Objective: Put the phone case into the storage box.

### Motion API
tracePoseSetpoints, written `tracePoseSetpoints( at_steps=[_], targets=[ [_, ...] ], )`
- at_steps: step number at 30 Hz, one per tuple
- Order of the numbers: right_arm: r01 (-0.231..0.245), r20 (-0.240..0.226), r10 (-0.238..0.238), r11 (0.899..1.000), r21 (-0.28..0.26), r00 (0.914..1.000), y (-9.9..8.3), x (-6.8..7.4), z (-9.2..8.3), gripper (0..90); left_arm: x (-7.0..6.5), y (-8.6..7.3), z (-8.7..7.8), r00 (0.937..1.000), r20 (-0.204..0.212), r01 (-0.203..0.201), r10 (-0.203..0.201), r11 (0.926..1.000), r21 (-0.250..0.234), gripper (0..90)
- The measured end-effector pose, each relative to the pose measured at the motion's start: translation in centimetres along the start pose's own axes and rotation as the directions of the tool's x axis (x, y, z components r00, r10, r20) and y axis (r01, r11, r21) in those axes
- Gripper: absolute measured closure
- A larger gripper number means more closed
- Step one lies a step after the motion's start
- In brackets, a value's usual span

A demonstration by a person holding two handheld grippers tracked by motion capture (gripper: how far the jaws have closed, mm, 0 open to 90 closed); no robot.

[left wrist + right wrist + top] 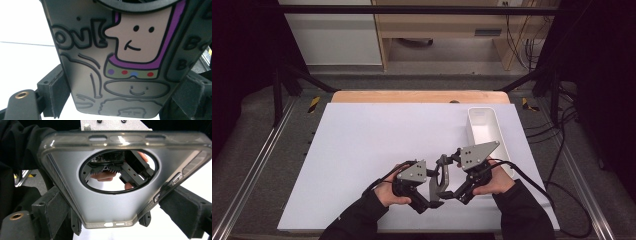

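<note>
- Phone case (439,176) held in the air over the bench (362,145), between both tools.
- Left tool (432,192) and right tool (452,192) each clamp its edges.
- Risk: uneven pull or twist flexes the soft case, it slips out.
- Could drop short of the white bin (484,125).

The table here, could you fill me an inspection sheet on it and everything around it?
Surface: white table top, bare apart from the items below.
Job's things: grey phone case with cartoon drawings, held up between both tools.
Clutter: white bin at the right edge.
Grippers: left tool and right tool each clamp the case by its sides.
Cables: black cable trails from the right tool.
Surroundings: wooden cabinet behind, black curtains at the sides.
</note>
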State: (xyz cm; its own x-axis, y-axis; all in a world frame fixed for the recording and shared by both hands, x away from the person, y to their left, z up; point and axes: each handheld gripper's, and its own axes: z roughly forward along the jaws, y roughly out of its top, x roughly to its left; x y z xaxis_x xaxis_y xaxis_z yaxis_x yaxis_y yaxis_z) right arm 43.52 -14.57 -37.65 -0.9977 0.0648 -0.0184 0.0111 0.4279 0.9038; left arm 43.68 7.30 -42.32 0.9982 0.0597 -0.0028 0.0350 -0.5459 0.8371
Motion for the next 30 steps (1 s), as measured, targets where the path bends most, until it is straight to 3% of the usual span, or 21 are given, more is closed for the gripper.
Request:
tracePoseSetpoints(
  at_steps=[7, 18, 23, 30],
  targets=[
    [-0.007, -0.01, 0.007, 1.0, 0.013, 0.9999, -0.1, 0.0, 0.2, 12.1, 0.0, 0.0, 0.2, 0.9999, 0.009, 0.013, -0.013, 0.9998, 0.018, 11.1],
    [-0.012, 0.002, 0.012, 1.0, -0.001, 0.9999, 0.0, -0.1, 0.0, 12.1, 0.0, 0.0, 0.0, 0.9996, -0.016, 0.022, -0.021, 0.9996, 0.018, 7.5],
    [-0.015, 0.032, 0.016, 1.0, -0.024, 0.9994, 0.2, -0.2, -0.8, 12.0, 0.2, -0.1, -0.4, 0.9986, -0.039, 0.036, -0.035, 0.9993, 0.014, 5.5],
    [-0.035, 0.109, 0.04, 0.998, -0.051, 0.9932, 0.3, -0.4, -2.3, 11.9, 0.4, -0.3, -1.5, 0.9948, -0.079, 0.063, -0.064, 0.9978, -0.021, 4.1]
  ],
)
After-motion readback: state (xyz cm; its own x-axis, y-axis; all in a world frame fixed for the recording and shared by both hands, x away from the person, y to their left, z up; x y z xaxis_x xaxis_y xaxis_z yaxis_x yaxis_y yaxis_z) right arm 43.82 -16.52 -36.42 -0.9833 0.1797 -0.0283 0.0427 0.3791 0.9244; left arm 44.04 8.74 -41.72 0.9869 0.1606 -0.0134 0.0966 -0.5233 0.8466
